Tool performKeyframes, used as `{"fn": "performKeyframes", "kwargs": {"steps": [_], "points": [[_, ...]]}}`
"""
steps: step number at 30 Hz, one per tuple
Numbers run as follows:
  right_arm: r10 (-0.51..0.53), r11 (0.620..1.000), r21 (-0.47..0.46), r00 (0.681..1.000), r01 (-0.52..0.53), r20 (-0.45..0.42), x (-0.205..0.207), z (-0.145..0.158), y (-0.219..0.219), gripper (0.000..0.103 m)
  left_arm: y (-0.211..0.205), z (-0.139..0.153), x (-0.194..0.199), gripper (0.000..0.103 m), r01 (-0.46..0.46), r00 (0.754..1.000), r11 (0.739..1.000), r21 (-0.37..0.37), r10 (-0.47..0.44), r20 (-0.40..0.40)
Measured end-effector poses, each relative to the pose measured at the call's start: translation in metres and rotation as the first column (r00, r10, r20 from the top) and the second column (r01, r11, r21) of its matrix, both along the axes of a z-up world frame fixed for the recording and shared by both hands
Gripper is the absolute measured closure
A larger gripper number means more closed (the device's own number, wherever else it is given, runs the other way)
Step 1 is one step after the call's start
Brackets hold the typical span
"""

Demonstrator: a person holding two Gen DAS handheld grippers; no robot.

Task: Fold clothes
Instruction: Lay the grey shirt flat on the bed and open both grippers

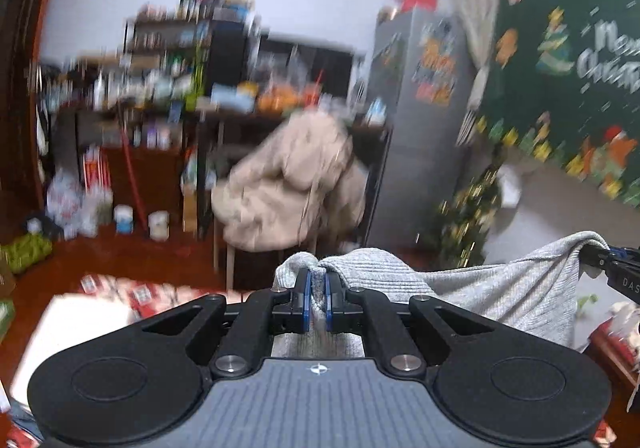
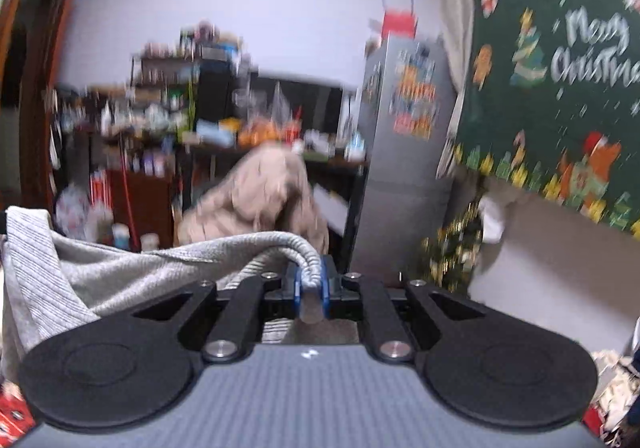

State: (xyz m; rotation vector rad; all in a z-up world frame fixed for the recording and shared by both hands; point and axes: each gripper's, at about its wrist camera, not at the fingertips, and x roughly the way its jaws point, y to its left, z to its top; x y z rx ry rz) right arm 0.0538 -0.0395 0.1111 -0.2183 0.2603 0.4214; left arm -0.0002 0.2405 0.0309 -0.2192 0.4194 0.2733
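A grey ribbed knit garment (image 1: 500, 288) hangs in the air, stretched between both grippers. My left gripper (image 1: 318, 290) is shut on one bunched edge of it, the cloth squeezed between the blue pads. In the left wrist view the fabric runs right to the other gripper (image 1: 612, 264) at the frame edge. My right gripper (image 2: 312, 292) is shut on a rolled edge of the same garment (image 2: 120, 272), which sags leftward and drapes down at the far left. Both views are motion-blurred.
A beige coat (image 1: 288, 183) is draped over a chair ahead, in front of a cluttered desk with shelves (image 1: 168, 79). A grey fridge (image 1: 416, 119) stands to the right, beside a green Christmas banner (image 2: 560, 87). Red patterned cloth (image 1: 136, 292) lies below.
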Motion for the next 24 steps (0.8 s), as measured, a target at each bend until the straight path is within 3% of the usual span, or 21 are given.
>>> {"fn": "performKeyframes", "kwargs": {"steps": [4, 10, 15, 17, 18, 20, 22, 24], "points": [[-0.01, 0.997, -0.074, 0.995, 0.003, -0.098, 0.079, -0.059, 0.034, 0.093, 0.022, -0.054, 0.072, 0.096, -0.028, 0.993, 0.999, -0.037, 0.024, -0.113], [-0.018, 0.99, -0.139, 0.975, -0.013, -0.22, 0.199, -0.14, 0.088, 0.093, 0.055, -0.117, 0.156, 0.096, -0.079, 0.973, 0.996, -0.044, 0.067, -0.222], [-0.031, 0.988, -0.152, 0.938, -0.023, -0.345, 0.269, -0.211, 0.117, 0.092, 0.073, -0.158, 0.187, 0.093, -0.099, 0.948, 0.99, -0.099, 0.064, -0.311], [-0.037, 0.987, -0.157, 0.918, -0.027, -0.394, 0.296, -0.239, 0.128, 0.09, 0.076, -0.166, 0.188, 0.084, -0.099, 0.94, 0.988, -0.121, 0.053, -0.338], [-0.04, 0.987, -0.16, 0.908, -0.03, -0.418, 0.31, -0.253, 0.134, 0.081, 0.078, -0.169, 0.187, 0.078, -0.1, 0.937, 0.987, -0.129, 0.049, -0.346], [-0.046, 0.988, -0.154, 0.902, -0.023, -0.43, 0.309, -0.261, 0.131, 0.064, 0.078, -0.166, 0.176, 0.049, -0.104, 0.94, 0.984, -0.144, 0.05, -0.339], [-0.034, 0.99, -0.136, 0.909, -0.025, -0.416, 0.281, -0.249, 0.116, 0.063, 0.077, -0.161, 0.161, 0.045, -0.107, 0.944, 0.982, -0.157, 0.051, -0.327], [-0.022, 0.993, -0.118, 0.915, -0.028, -0.402, 0.254, -0.237, 0.101, 0.05, 0.076, -0.151, 0.144, 0.043, -0.105, 0.946, 0.981, -0.165, 0.048, -0.319]]}}
